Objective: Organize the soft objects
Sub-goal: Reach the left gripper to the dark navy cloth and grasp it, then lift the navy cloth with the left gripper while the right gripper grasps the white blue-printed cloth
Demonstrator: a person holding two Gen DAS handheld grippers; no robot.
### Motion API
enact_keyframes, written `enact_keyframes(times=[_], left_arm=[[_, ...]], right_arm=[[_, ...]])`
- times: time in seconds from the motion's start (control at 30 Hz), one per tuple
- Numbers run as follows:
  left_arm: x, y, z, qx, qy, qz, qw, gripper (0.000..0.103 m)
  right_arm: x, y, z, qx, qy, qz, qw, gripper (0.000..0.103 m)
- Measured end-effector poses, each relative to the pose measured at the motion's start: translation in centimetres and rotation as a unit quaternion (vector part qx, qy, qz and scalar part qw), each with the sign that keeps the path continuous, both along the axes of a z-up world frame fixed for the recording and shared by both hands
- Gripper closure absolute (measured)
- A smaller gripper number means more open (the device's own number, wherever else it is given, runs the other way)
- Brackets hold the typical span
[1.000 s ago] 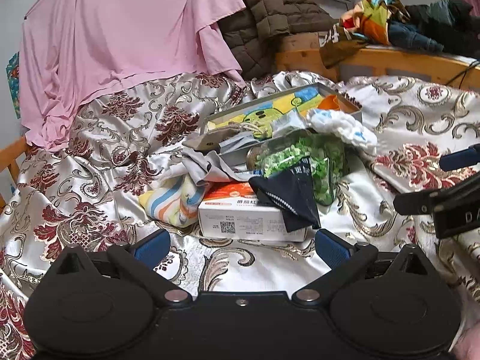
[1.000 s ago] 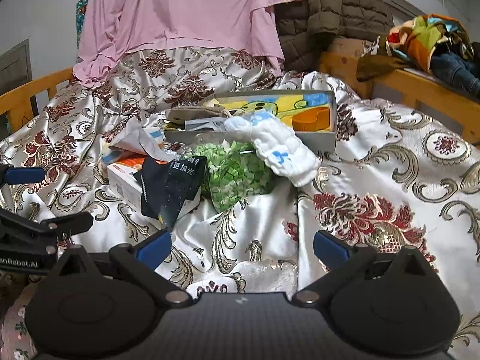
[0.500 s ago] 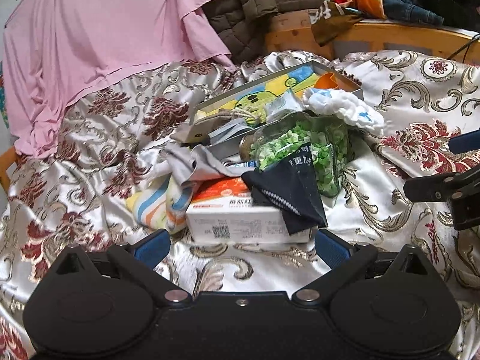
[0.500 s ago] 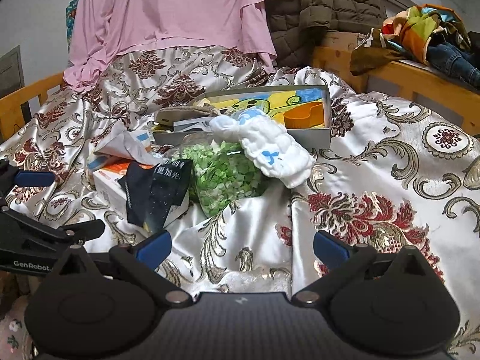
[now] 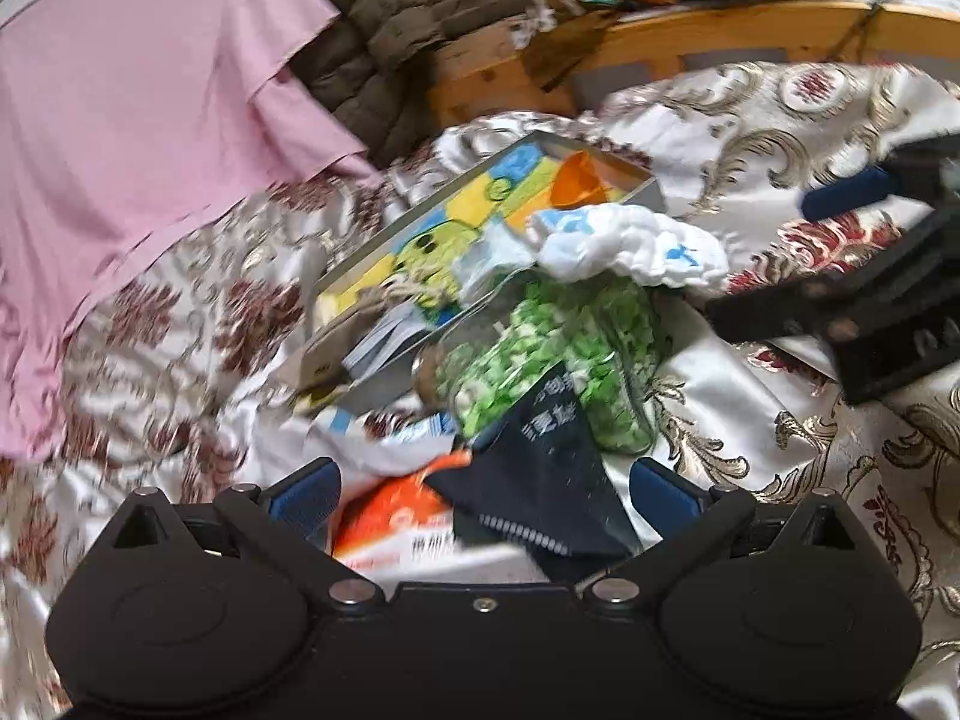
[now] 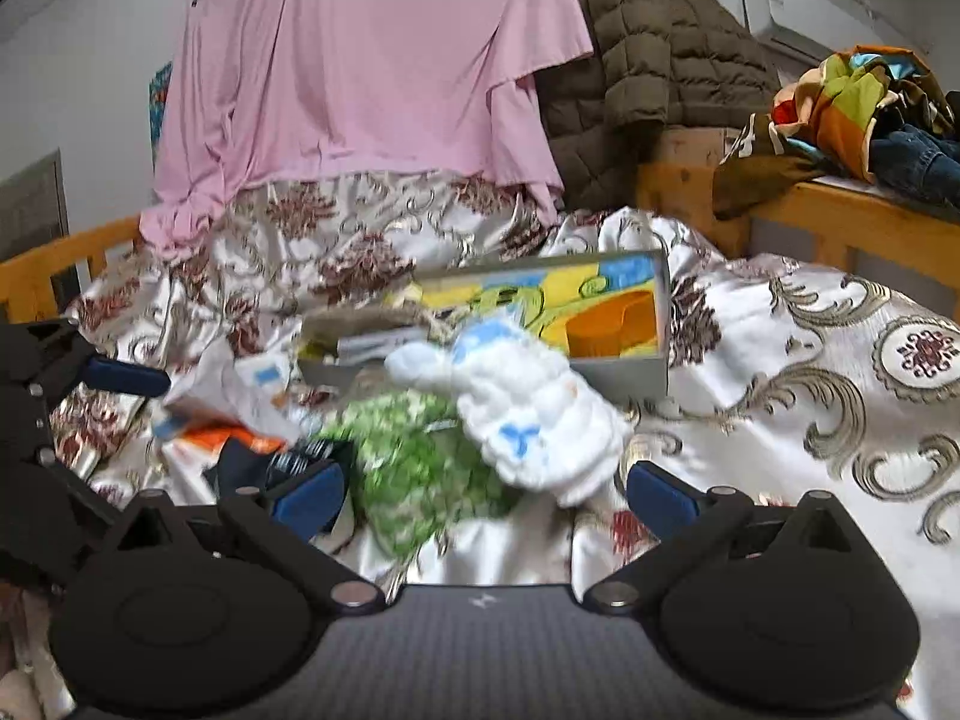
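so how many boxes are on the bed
2 that I can see: an open grey box with a colourful lining and an orange item inside, farther back, and an orange-and-white carton in front, partly under a dark cloth. The clutter may hide more.

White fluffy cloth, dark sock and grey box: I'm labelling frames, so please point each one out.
White fluffy cloth (image 6: 528, 414), right wrist view, on its middle.
Dark sock (image 5: 540, 474), left wrist view, on its centre.
Grey box (image 6: 636, 369), right wrist view, on its front wall.

Right tool (image 6: 485, 498) wide apart over green bag (image 6: 420, 474) and white cloth (image 6: 528, 420) — grey box (image 6: 600, 369) behind
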State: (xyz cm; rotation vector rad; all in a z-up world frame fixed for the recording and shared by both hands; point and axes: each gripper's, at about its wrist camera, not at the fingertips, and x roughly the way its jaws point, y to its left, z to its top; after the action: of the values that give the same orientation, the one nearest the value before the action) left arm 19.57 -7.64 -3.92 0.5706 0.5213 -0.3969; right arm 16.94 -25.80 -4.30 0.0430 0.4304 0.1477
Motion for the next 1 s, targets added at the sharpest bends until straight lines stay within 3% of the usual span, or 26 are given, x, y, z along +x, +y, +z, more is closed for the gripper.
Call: enact_keyframes(times=[0.2, 0.4, 0.57, 0.73, 0.9, 1.0], left_arm=[[1.8, -1.4, -0.5, 0.032, 0.026, -0.041, 0.9983, 0.004], [2.9, -2.0, -1.5, 0.065, 0.043, -0.072, 0.9943, 0.013], [3.6, -2.4, -1.9, 0.071, 0.061, -0.092, 0.9914, 0.02], [4.3, -2.9, -1.9, 0.077, 0.073, -0.101, 0.9892, 0.035], [5.2, -2.9, -1.9, 0.075, 0.092, -0.09, 0.9888, 0.048], [5.8, -2.6, -1.7, 0.063, 0.108, -0.078, 0.9891, 0.05]], right_arm=[[2.8, -0.3, -0.1, -0.012, -0.039, 0.012, 0.999, 0.0], [5.8, -0.7, -0.9, -0.008, -0.033, 0.022, 0.999, 0.0], [7.8, -1.6, -1.4, 0.021, -0.032, 0.029, 0.999, 0.0], [8.9, -2.6, -1.8, 0.056, -0.018, 0.035, 0.998, 0.001], [9.6, -2.6, -1.6, 0.065, -0.024, 0.044, 0.997, 0.001], [10.1, -2.4, -2.0, 0.064, -0.018, 0.048, 0.997, 0.004]])
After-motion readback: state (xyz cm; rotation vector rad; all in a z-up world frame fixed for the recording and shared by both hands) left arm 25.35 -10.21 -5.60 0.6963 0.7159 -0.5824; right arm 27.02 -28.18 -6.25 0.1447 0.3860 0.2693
